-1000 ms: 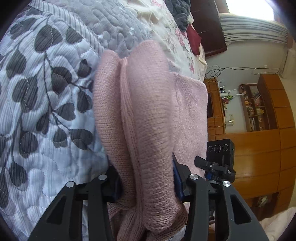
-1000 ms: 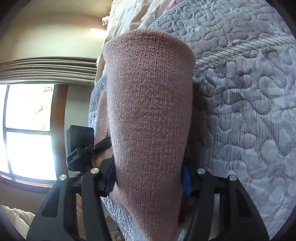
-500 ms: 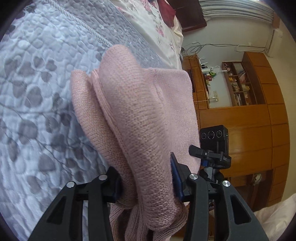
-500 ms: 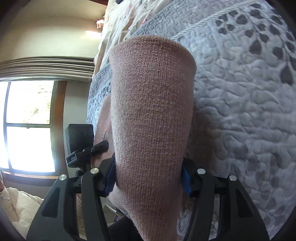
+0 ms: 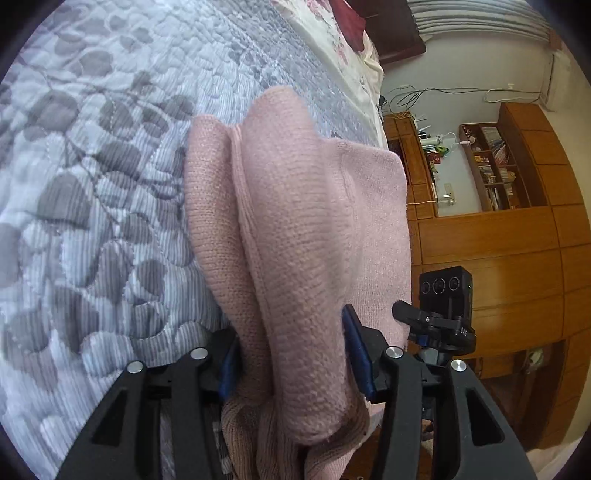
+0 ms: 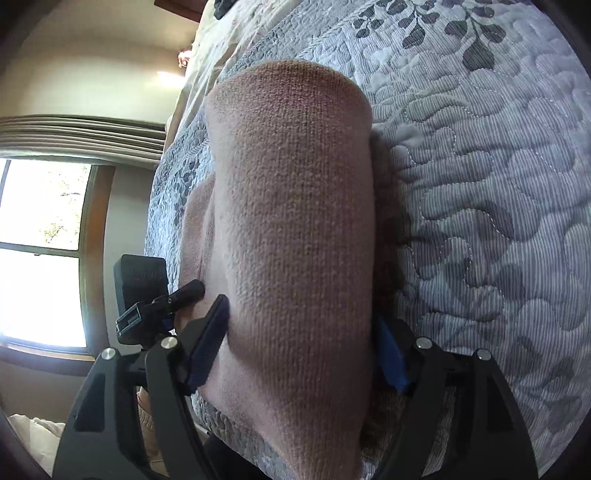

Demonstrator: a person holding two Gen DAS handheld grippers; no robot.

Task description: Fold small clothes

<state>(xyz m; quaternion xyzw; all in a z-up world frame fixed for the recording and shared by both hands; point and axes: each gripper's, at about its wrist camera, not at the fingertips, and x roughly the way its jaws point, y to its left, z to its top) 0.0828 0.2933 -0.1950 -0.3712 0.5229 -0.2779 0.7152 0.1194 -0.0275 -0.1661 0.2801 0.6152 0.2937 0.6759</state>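
A pink knitted garment (image 5: 295, 229) is held up over a bed, bunched into thick folds that fill the middle of both views. In the left wrist view the left gripper (image 5: 291, 354) is clamped on a gathered fold of the knit, with its blue pads (image 5: 356, 354) pressed into the fabric on either side. More of the garment spreads to the right behind the fold, and a ribbed edge hangs down between the black gripper arms.

In the right wrist view the right gripper (image 6: 299, 350) is likewise clenched on a broad roll of the same garment (image 6: 295, 229), its blue pads (image 6: 208, 347) pushing into the knit from both sides.

Under the garment lies a grey and white quilt (image 5: 92, 184) stitched with a leaf pattern, covering the bed. Further up the bed is a pale flowered sheet (image 5: 332, 40) with a dark red cloth (image 5: 351, 22) on it.

Each view catches the other gripper's small black camera (image 5: 445, 291) beside the garment. Beyond the bed, the left view shows wooden cabinets (image 5: 498, 251) with shelves of books (image 5: 491, 166), and the right view shows a bright window (image 6: 40, 251).
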